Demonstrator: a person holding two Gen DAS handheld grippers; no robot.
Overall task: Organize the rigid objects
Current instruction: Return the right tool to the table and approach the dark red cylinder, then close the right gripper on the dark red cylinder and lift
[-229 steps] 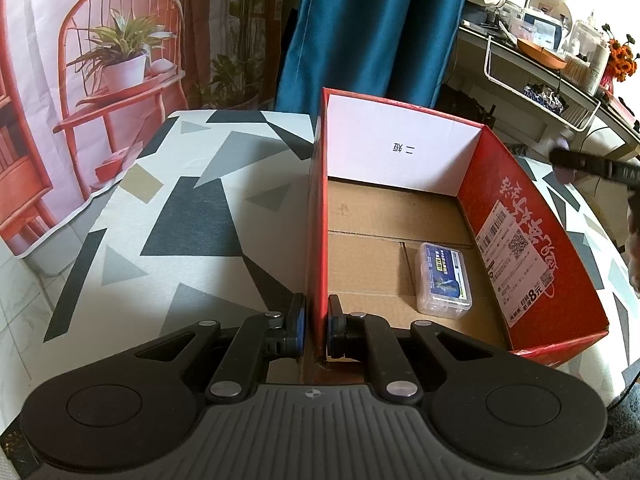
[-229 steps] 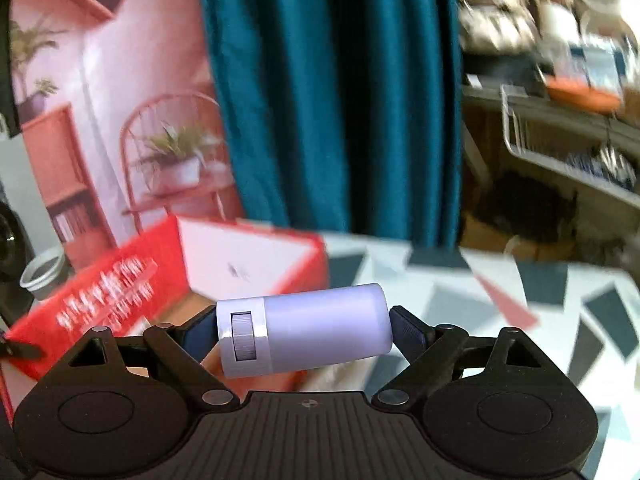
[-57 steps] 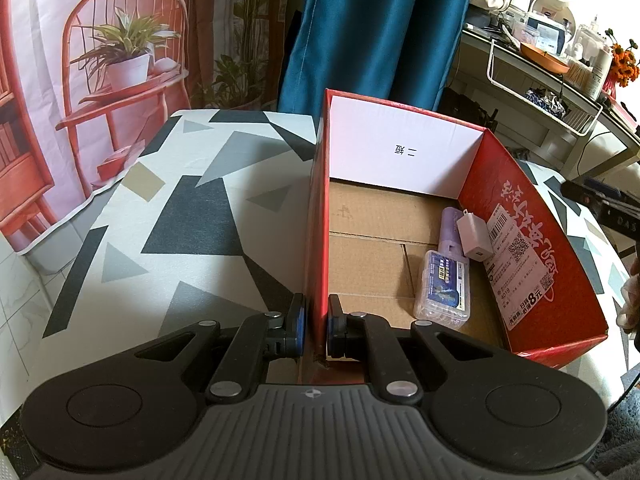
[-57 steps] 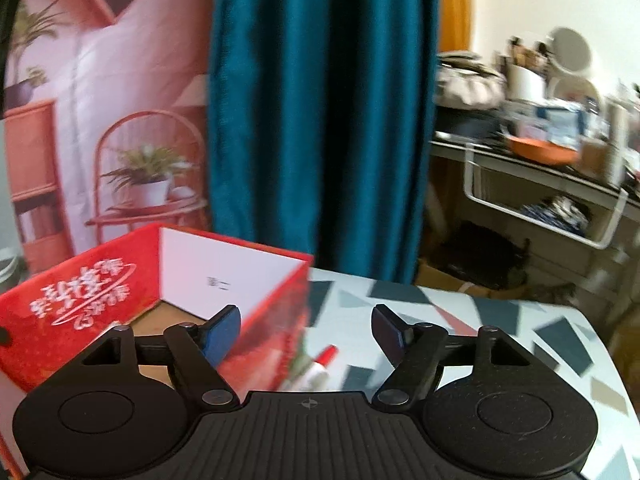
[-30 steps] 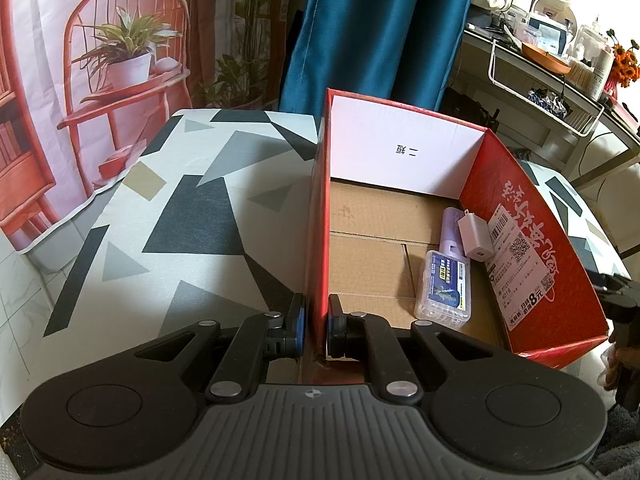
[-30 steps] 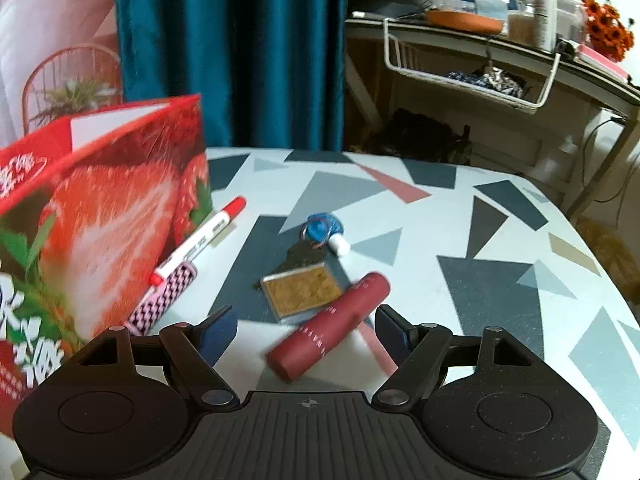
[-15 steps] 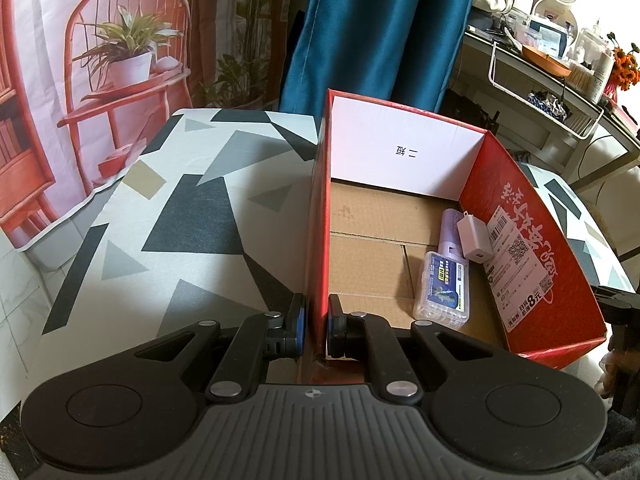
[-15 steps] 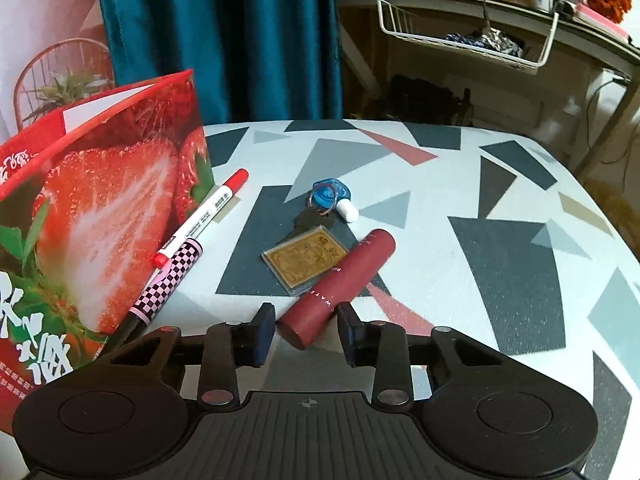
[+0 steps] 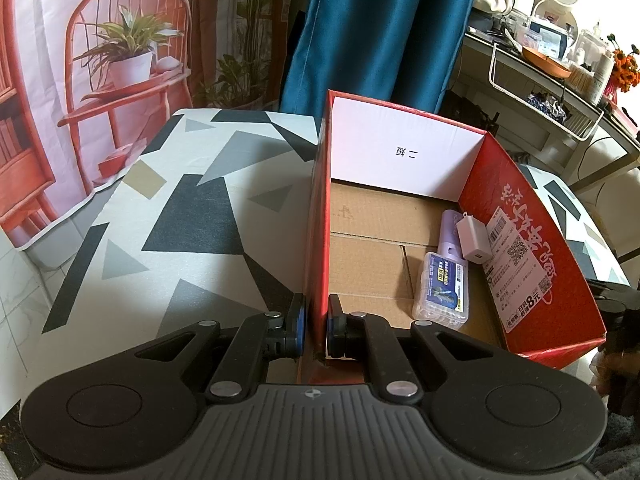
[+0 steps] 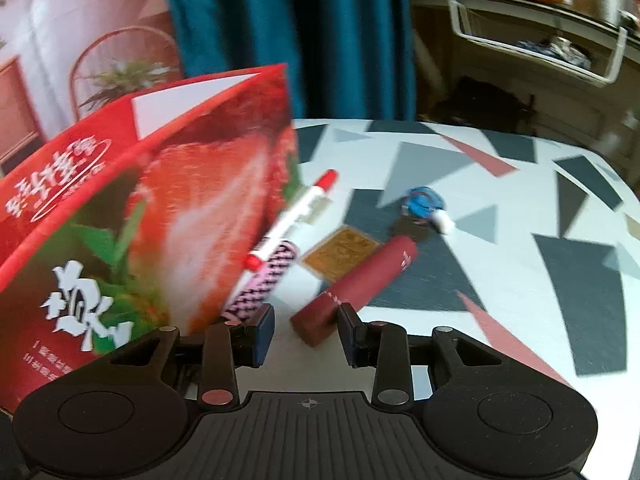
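While the left gripper (image 9: 316,326) has its fingers clamped on the red box (image 9: 532,240) wall to steady it, the right gripper (image 10: 306,334) should centre the dark red tube (image 10: 356,280) and squeeze squarely so it cannot roll out. Its fingers have just eased slightly apart and straddle the tube's near end on the desk (image 10: 520,300), the right one touching, the left short of it. Both grippers tilt downward; the right view is blurred.

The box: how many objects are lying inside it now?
3. In the red box, near its right wall: a clear case with a blue label, a lilac cylinder behind it, and a white charger lying on the cylinder. The near corner is hidden.
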